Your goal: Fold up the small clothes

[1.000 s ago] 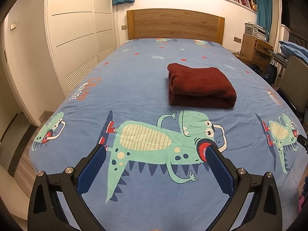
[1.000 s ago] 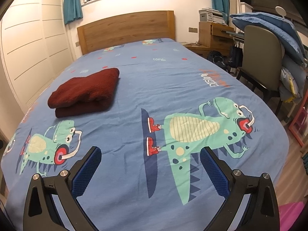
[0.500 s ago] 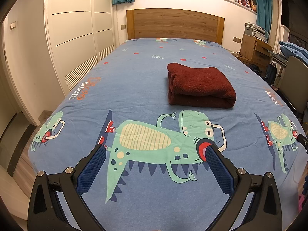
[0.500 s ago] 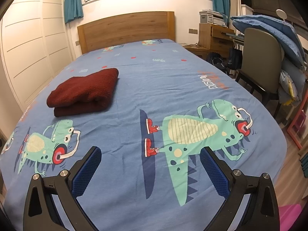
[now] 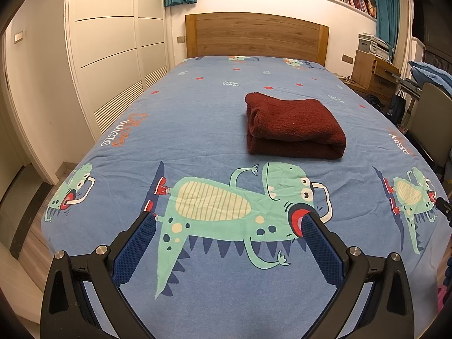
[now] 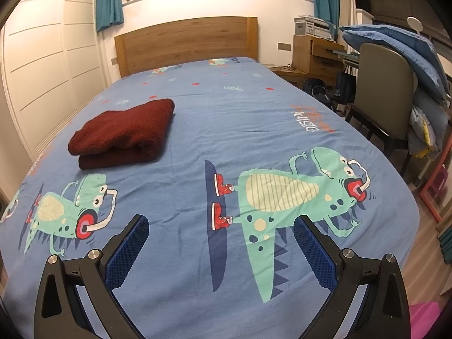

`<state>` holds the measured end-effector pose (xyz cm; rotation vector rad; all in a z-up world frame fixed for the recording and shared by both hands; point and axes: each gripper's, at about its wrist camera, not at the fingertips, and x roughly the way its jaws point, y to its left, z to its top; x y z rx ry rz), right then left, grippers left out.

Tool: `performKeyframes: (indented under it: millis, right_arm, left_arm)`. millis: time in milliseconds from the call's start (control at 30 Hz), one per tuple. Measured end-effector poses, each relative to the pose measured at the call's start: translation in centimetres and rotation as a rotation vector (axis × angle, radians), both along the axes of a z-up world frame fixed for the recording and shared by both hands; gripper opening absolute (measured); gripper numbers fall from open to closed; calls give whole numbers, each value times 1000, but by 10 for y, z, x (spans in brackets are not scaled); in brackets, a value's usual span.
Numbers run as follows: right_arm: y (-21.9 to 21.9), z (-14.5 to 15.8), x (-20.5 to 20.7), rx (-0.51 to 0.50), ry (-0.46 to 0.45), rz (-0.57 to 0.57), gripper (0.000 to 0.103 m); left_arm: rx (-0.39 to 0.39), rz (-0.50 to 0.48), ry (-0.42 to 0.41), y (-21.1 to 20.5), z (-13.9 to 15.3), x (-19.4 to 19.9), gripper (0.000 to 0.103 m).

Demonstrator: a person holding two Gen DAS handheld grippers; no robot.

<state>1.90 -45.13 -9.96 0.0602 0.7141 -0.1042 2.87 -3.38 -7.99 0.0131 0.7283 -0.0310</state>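
A dark red fleecy garment (image 5: pixel 293 125) lies folded in a thick rectangle on the blue dinosaur bedsheet (image 5: pixel 197 130), right of centre in the left wrist view. It also shows at the left in the right wrist view (image 6: pixel 124 132). My left gripper (image 5: pixel 228 220) is open and empty, held above the near end of the bed, well short of the garment. My right gripper (image 6: pixel 220 223) is open and empty, also above the near end, to the right of the garment.
A wooden headboard (image 5: pixel 254 35) stands at the far end. White wardrobe doors (image 5: pixel 113 50) line the left side. A chair (image 6: pixel 387 104) draped with blue bedding and a wooden desk (image 6: pixel 316 53) stand to the right. A pink object (image 6: pixel 423 317) lies on the floor.
Both grippers have drawn back very slightly from the bed; the right wrist view has shifted a little. The folded garment has not moved.
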Motion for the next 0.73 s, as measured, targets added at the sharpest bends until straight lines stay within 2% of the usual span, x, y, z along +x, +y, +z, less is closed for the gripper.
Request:
performKeyframes:
  millis: [733]
  right_arm:
    - [0,-1,3,-12,6,6,102]
  left_arm:
    - [-15,-10,13,-1,-2,0,102]
